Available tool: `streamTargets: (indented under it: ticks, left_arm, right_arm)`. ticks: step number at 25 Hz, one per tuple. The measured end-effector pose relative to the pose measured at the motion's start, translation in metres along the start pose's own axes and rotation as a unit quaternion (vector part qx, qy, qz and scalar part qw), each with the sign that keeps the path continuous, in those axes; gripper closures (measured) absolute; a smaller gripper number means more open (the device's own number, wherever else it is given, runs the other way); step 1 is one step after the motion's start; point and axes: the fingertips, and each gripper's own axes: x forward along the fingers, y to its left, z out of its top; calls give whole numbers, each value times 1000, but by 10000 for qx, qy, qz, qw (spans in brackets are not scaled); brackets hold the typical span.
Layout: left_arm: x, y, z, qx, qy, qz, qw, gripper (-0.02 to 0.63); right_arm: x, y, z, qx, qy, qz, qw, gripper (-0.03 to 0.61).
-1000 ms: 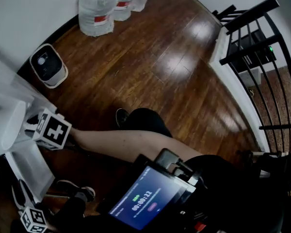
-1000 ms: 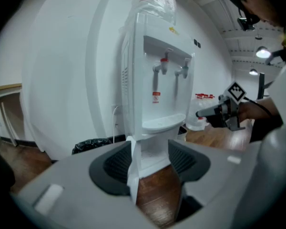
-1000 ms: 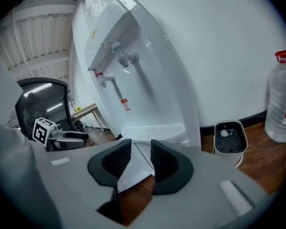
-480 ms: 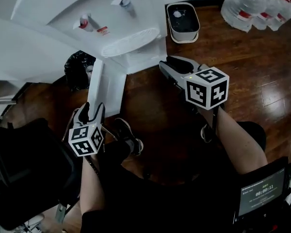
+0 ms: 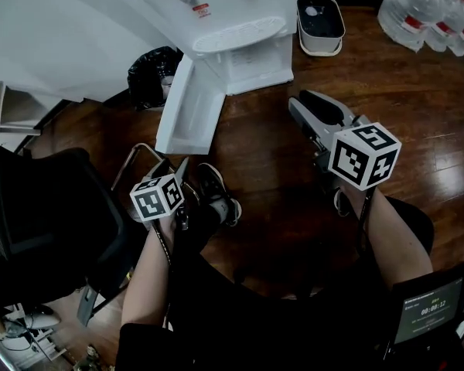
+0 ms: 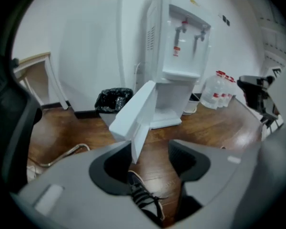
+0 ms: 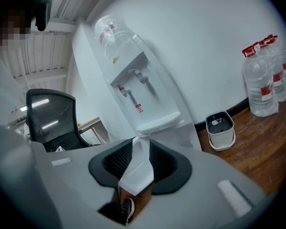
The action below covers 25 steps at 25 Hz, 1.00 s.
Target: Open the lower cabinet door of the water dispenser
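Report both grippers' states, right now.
Left gripper: open, nothing between the jaws.
Right gripper: open, nothing gripped; its jaws have just been closing slightly.

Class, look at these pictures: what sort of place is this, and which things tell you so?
Probably an office or home-office room: a white water dispenser stands against the wall, spare water bottles stand on the wooden floor, and there is a black mesh office chair.
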Motion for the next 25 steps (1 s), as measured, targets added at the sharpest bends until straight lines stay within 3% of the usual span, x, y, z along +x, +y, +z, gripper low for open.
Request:
streamTargets:
  ticks: [3, 7, 10, 13, 16, 19, 20, 25]
  left_arm:
    - [21, 9, -19, -444, -247, 107, 9986, 353]
    - [45, 10, -30, -71, -559, 265, 9981, 354]
    - [75, 21, -45, 208, -445, 471, 9977, 357]
    - [104, 49, -64, -9, -181, 864, 9961, 357]
    - [119, 69, -64, -173, -251, 1084, 9936, 357]
    - [123, 68, -51, 79, -432, 1028, 9937, 369]
    - [123, 65, -50, 206, -452, 993, 9938, 407]
    - [117, 41, -59, 525, -563, 799, 9938, 417]
  right_arm:
    - [-9, 13, -10, 29, -64, 9, 10000, 468]
    - [-16, 35, -36, -40, 38, 81, 10000, 469]
    - [-20, 45, -56, -38, 156, 101, 9998, 469]
    - [-24, 49, -70, 103, 228, 81, 9997, 469]
    - [-25, 56, -79, 259, 275, 119, 9992, 470]
    - [-22, 63, -84, 330, 358, 192, 9986, 471]
    - [-21, 65, -85, 343, 388, 223, 9984, 471]
    - [-19, 70, -87, 420, 451, 273, 9977, 474]
